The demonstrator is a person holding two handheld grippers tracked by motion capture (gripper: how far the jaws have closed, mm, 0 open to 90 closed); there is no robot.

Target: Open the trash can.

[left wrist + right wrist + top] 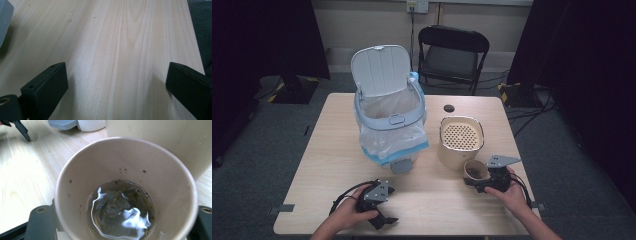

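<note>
Your right gripper (479, 184) sits near the tabletop's (439, 192) right near corner, not far from the right edge, with the beige strainer container (461, 141) just beyond it on the far side. Bare wood stretches to the left between your two hands, and the open-lidded bin (389, 112) with its plastic liner stands far-left of centre. Your right jaws are closed on the paper cup (125, 185), one on each side of its wall; the cup stands upright just beside the container and holds murky liquid with dregs (120, 210). Your left gripper (379, 202) rests close to the near edge, jaws spread wide over bare tabletop, holding nothing.
</note>
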